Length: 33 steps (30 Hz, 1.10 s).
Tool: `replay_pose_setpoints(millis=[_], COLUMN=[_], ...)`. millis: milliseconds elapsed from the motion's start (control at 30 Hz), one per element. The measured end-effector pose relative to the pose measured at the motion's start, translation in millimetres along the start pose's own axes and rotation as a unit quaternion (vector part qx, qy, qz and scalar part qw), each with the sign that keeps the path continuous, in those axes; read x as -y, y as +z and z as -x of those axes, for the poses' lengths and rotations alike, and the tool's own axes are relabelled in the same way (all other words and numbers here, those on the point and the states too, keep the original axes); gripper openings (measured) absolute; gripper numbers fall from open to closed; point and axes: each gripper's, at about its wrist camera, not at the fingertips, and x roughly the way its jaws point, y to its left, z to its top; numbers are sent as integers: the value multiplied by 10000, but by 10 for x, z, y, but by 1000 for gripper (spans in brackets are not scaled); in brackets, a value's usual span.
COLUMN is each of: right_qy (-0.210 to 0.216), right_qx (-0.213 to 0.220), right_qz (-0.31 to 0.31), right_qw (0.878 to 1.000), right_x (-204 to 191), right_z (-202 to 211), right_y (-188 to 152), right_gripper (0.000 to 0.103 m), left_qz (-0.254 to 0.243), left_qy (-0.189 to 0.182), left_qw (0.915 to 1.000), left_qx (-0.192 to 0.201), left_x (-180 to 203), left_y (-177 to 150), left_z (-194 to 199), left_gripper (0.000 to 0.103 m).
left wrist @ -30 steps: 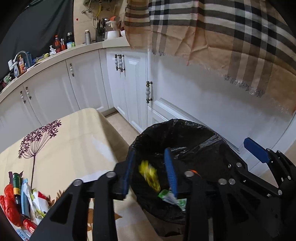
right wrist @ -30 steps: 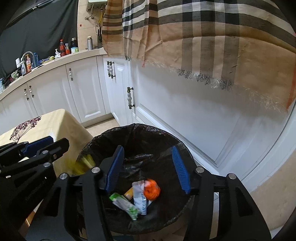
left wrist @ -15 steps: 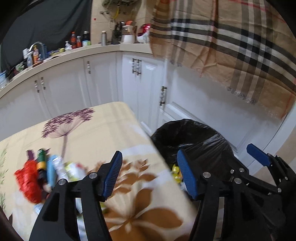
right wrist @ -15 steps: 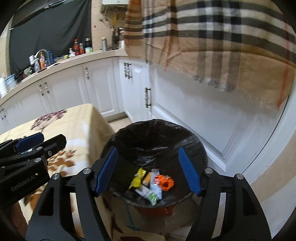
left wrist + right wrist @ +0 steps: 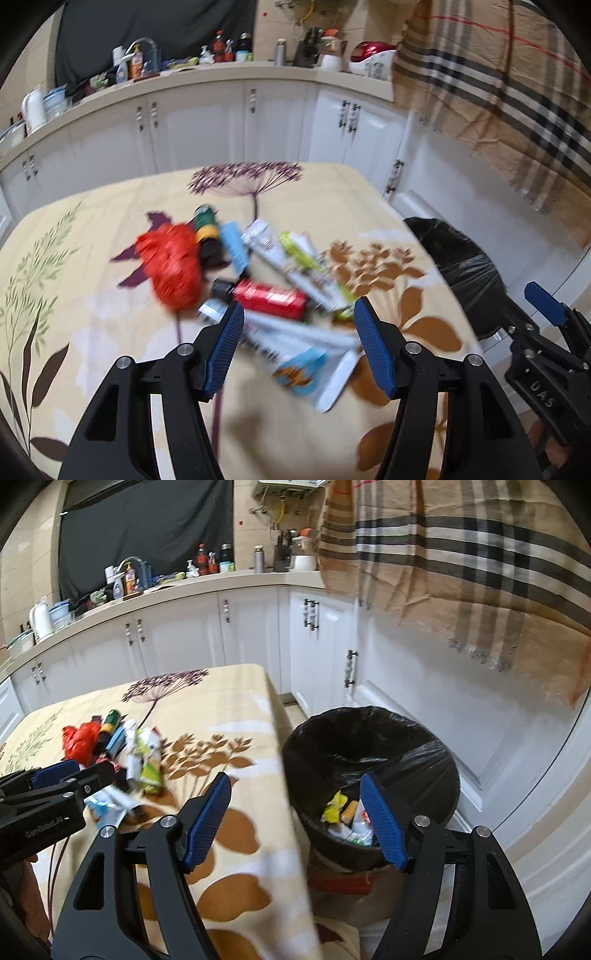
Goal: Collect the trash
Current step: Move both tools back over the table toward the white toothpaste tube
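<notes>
Soft indoor light, maybe overhead; motion blur smears trash pile [image 5: 255,280] and tablecloth [image 5: 236,709]; fisheye edges curved, dark.

— What is carried by the table [image 5: 92,332]?
— A heap of trash [image 5: 258,280] is spread on its floral cloth: a crumpled red bag [image 5: 171,267], a green-capped bottle [image 5: 205,221], a red packet [image 5: 271,299], assorted blurred wrappers [image 5: 306,350].
— And the floor [image 5: 291,705]?
— A black-lined bin [image 5: 436,757] is stood there, beside the table.
</notes>
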Motion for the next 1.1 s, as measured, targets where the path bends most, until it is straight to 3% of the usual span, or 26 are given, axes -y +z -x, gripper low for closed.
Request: replay_pose_setpoints(millis=[433,767,1100], right_qy=[164,212,252], right_qx=[-87,-76,-44], right_qz=[116,89,44], right_qw=[9998,9997,9997], right_x=[-169,-177,-163], right_z=[58,70,112], right_y=[-94,-113,-129], right_gripper=[70,70,71], left_qz=[142,202,150], left_qy=[164,85,31], left_qw=[9997,9997,9988], left_qx=[-72,-108,-474], left_x=[-174,-187,-149], left_y=[-146,-188,-282], left_z=[1,64,-48], left_gripper=[63,64,64])
